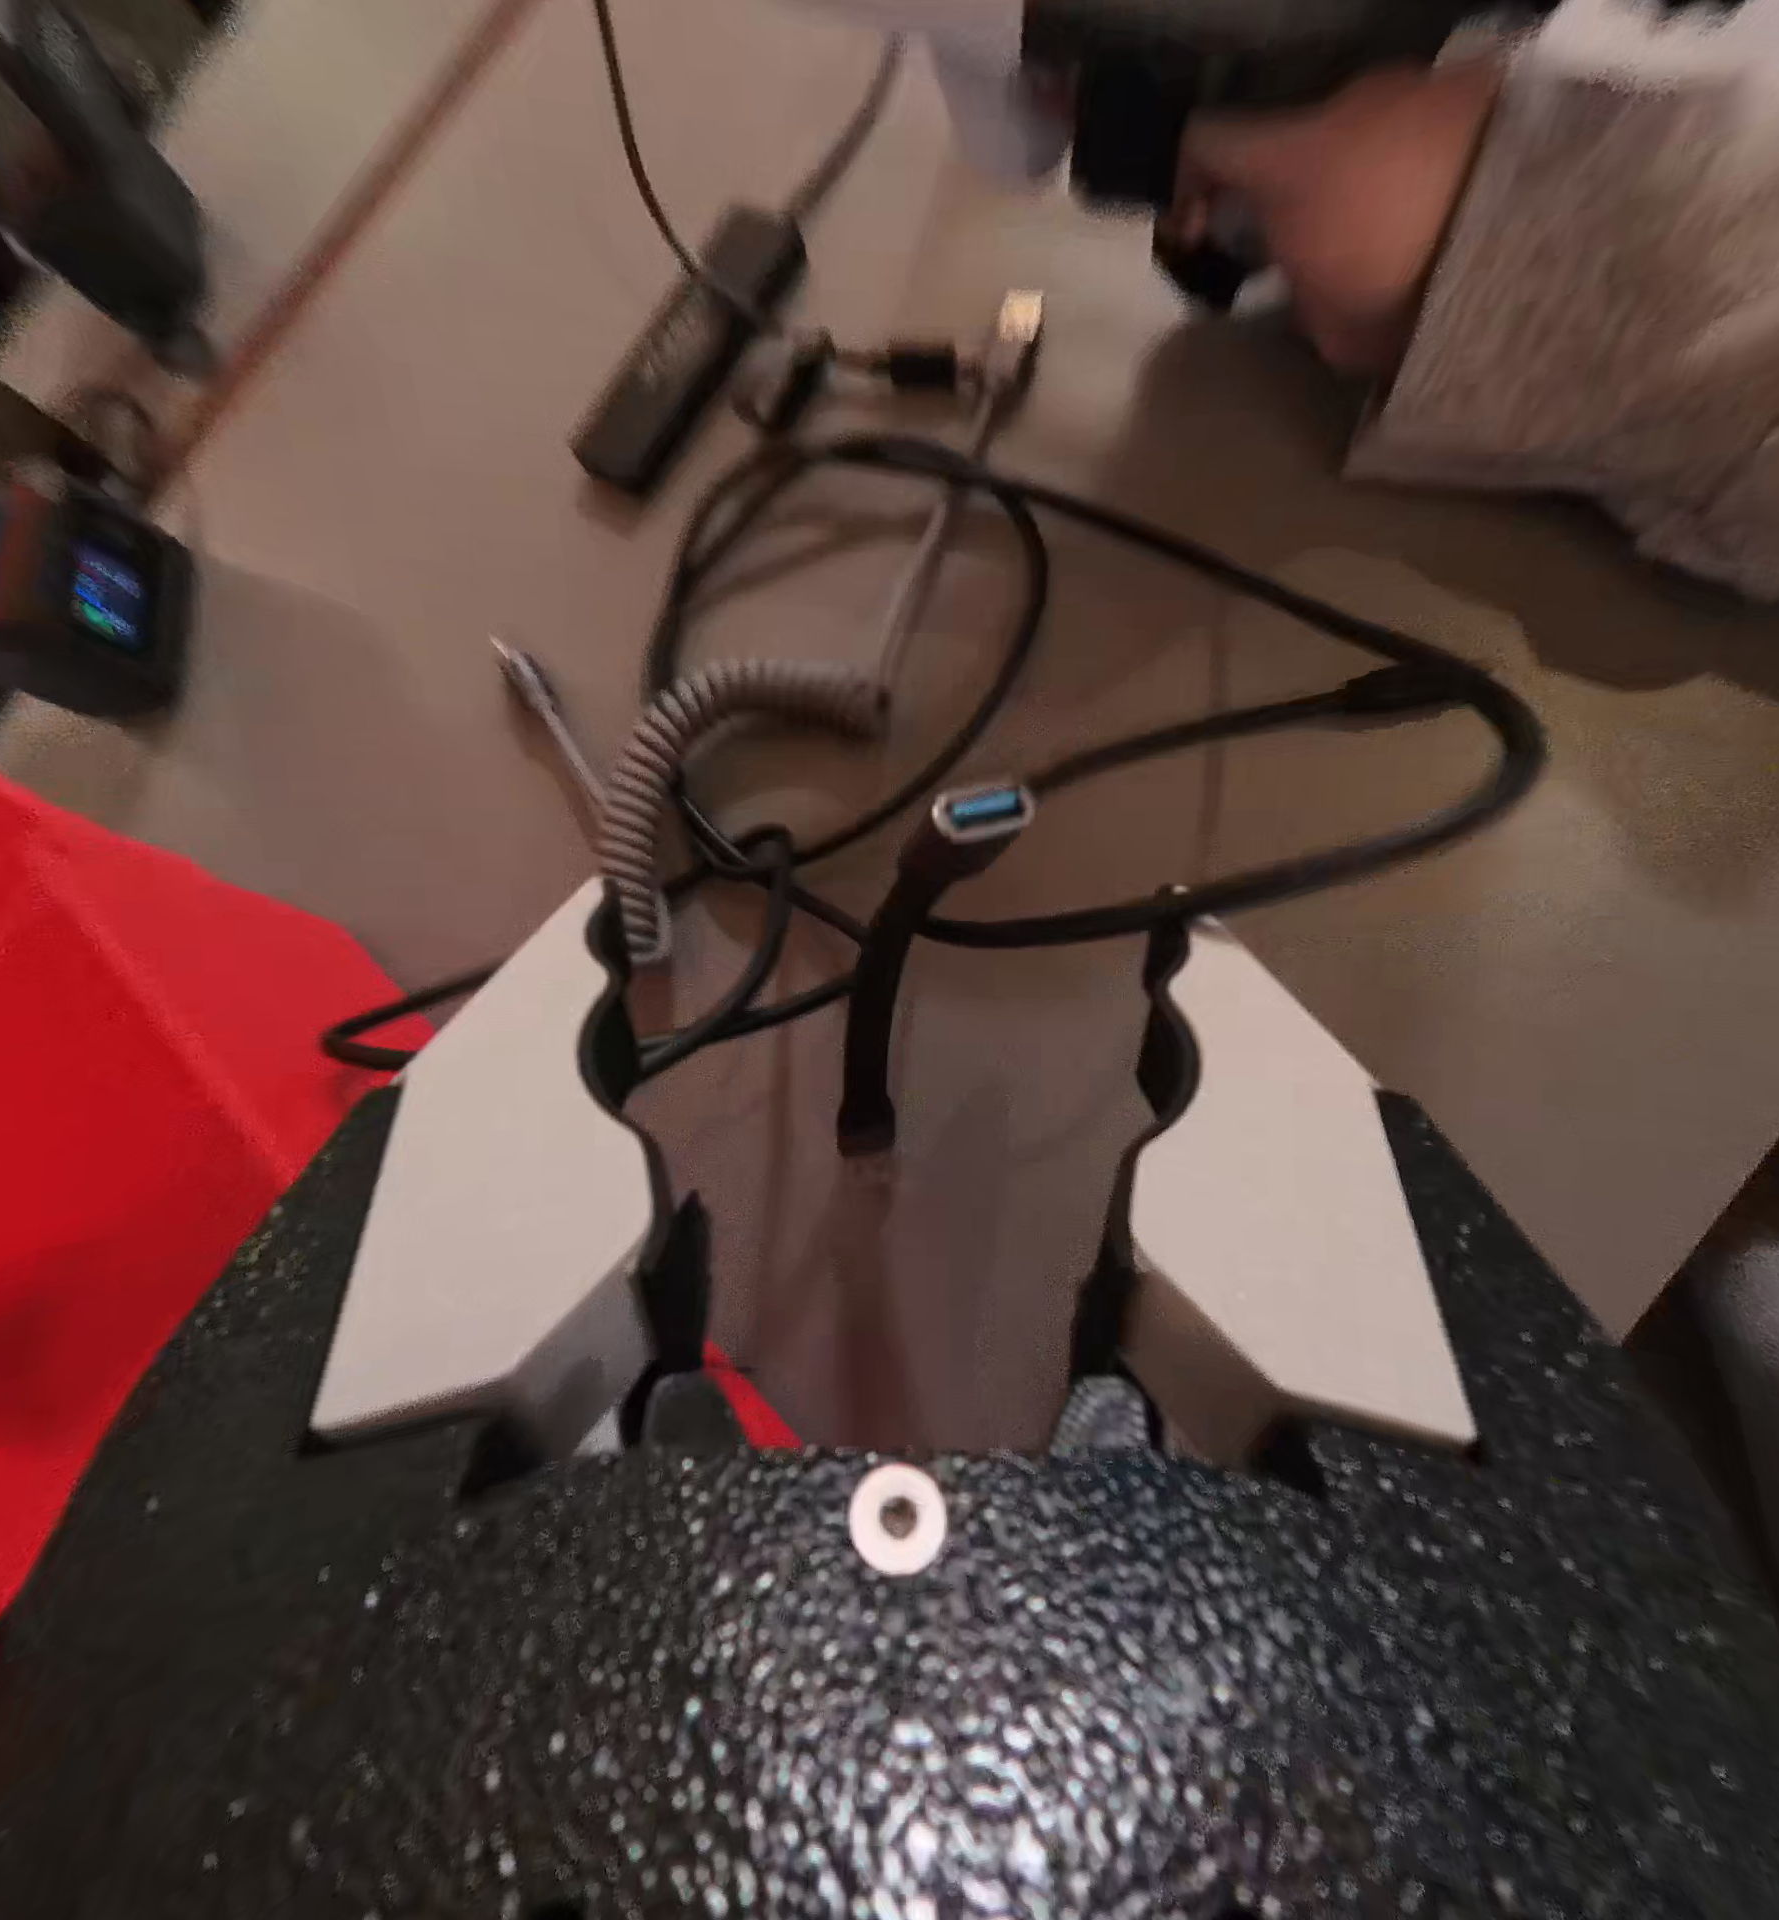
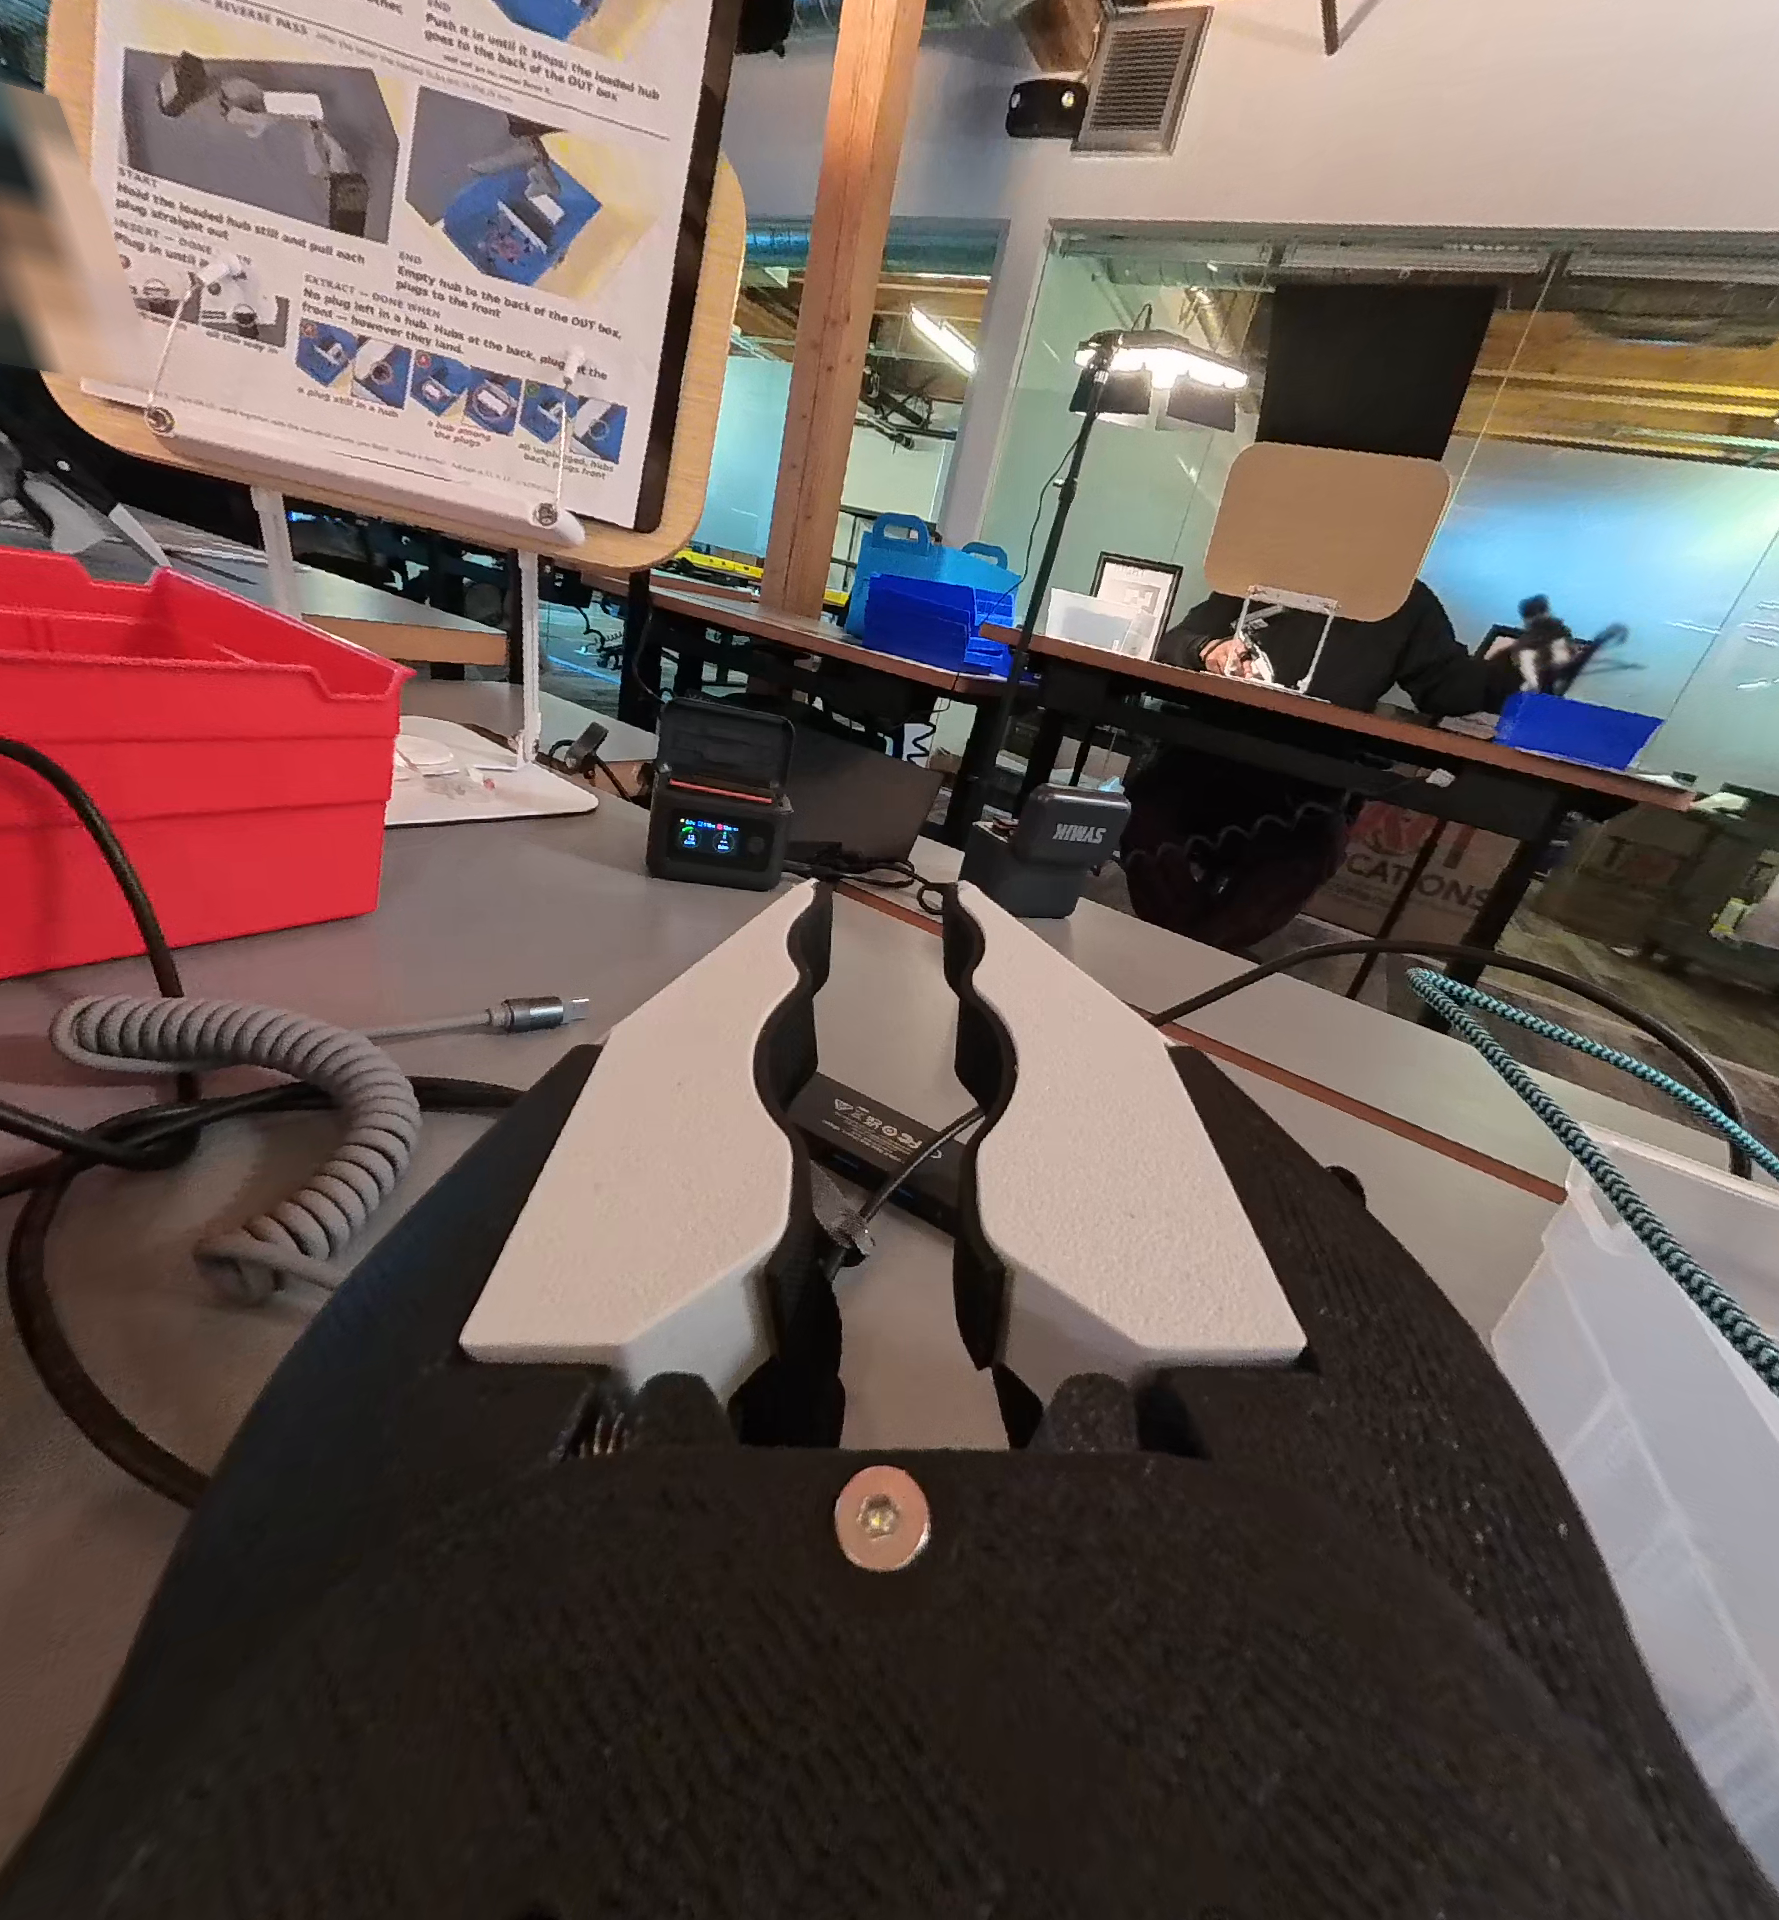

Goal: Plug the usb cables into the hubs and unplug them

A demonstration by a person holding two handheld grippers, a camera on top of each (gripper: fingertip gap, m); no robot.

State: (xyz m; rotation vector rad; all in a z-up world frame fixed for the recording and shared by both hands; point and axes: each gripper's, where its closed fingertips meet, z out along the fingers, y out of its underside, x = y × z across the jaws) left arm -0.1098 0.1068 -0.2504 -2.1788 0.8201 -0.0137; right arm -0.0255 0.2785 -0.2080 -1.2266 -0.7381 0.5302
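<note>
Left wrist view shows the left tool [image 1: 890,914] spread wide above the counter [image 1: 1384,935], empty, over a tangle of black cables [image 1: 1280,894], a grey coiled cable [image 1: 646,758] and a blue-tongued connector [image 1: 980,810]; a dark hub [image 1: 693,348] lies farther off. Right wrist view shows the right tool [image 2: 885,909] narrowly parted, fingers either side of a black hub [image 2: 880,1127] and thin cable; whether they pinch it cannot be told. A red bin [image 2: 158,769] sits left.
</note>
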